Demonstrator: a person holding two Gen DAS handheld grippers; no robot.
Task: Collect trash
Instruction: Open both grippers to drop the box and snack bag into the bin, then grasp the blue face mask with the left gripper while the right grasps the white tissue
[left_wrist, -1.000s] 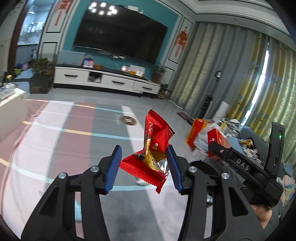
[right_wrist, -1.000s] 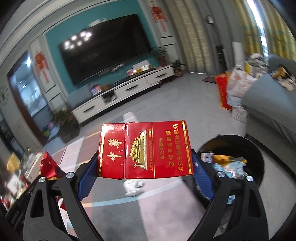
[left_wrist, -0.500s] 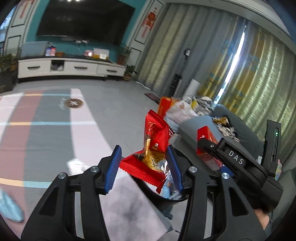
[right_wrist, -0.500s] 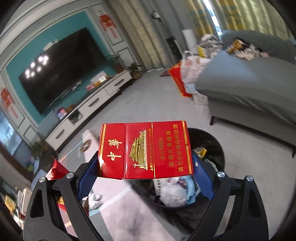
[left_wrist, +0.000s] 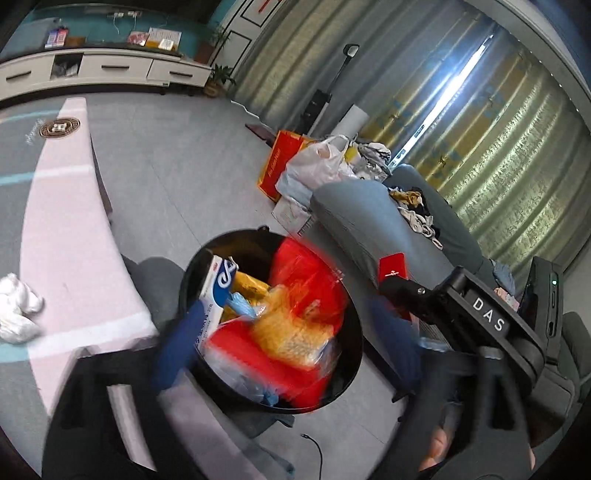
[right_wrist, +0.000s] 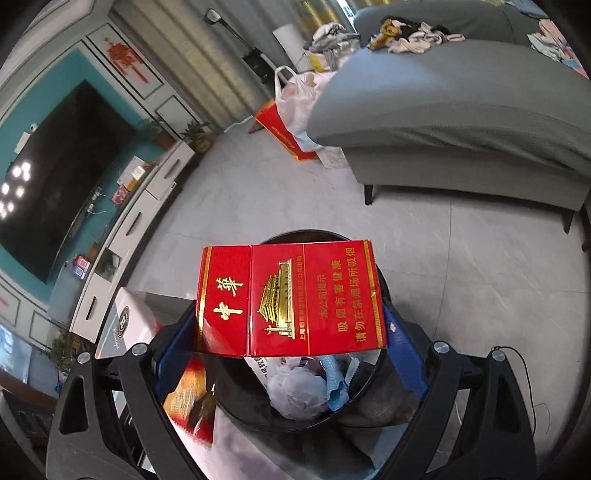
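Observation:
A black round trash bin (left_wrist: 354, 354) full of trash stands on the floor below both grippers; it also shows in the right wrist view (right_wrist: 384, 284). The red snack wrapper (left_wrist: 295, 321) shows blurred over the bin between the spread fingers of my left gripper (left_wrist: 280, 332), which looks open. In the right wrist view the wrapper (right_wrist: 188, 395) is at the bin's left edge. My right gripper (right_wrist: 291, 332) is shut on a red cigarette box (right_wrist: 291, 299) and holds it above the bin. The right gripper also appears in the left wrist view (left_wrist: 480, 321).
A grey sofa (right_wrist: 461, 122) with clothes stands to the right of the bin. Bags and a red box (left_wrist: 280, 162) lie by its end. A crumpled white tissue (left_wrist: 18, 310) lies on the pink mat. A white TV cabinet (left_wrist: 92, 70) runs along the far wall.
Both grippers have swung over the bin and tilted down. The left gripper has spread its fingers and the red wrapper is blurred, dropping toward the bin. The right still holds the cigarette box.

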